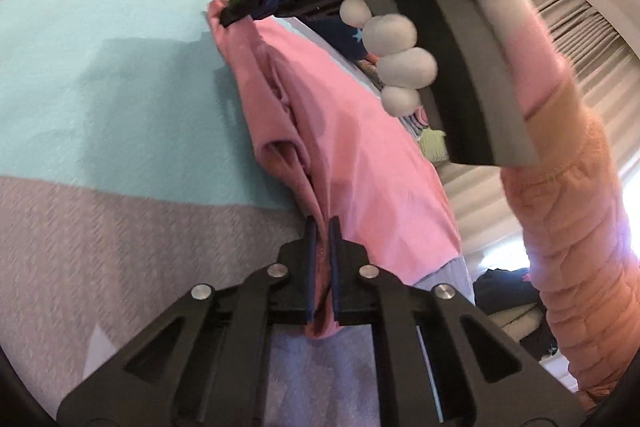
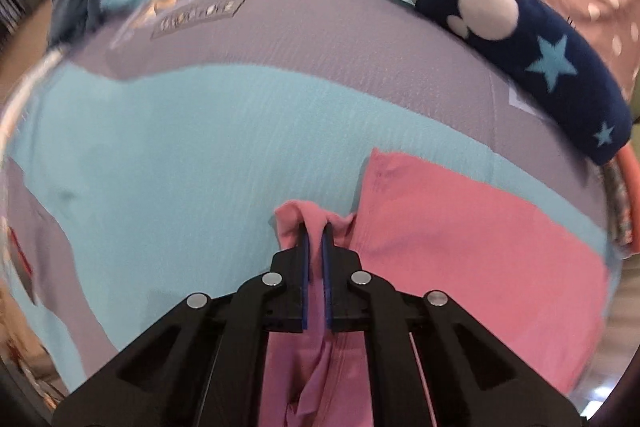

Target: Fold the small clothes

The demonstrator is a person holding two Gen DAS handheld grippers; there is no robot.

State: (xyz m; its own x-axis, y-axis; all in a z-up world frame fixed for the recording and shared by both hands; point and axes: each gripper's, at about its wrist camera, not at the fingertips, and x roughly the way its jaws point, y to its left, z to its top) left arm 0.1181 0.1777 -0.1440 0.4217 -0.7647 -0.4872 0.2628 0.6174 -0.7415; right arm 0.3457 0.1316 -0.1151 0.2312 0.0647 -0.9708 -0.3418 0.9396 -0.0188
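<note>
My left gripper is pinched on one end of the pink cloth, and my right gripper is clamped on a bunched corner of it at the far end. The cloth lies on the bed, stretched between both grips, partly doubled over. The risk I see is uneven layers: each gripper holds a thick wad, so a layer could slip free if I pull taut, skewing the fold. The navy pillow sits near; a wide swing could drag cloth against it.
</note>
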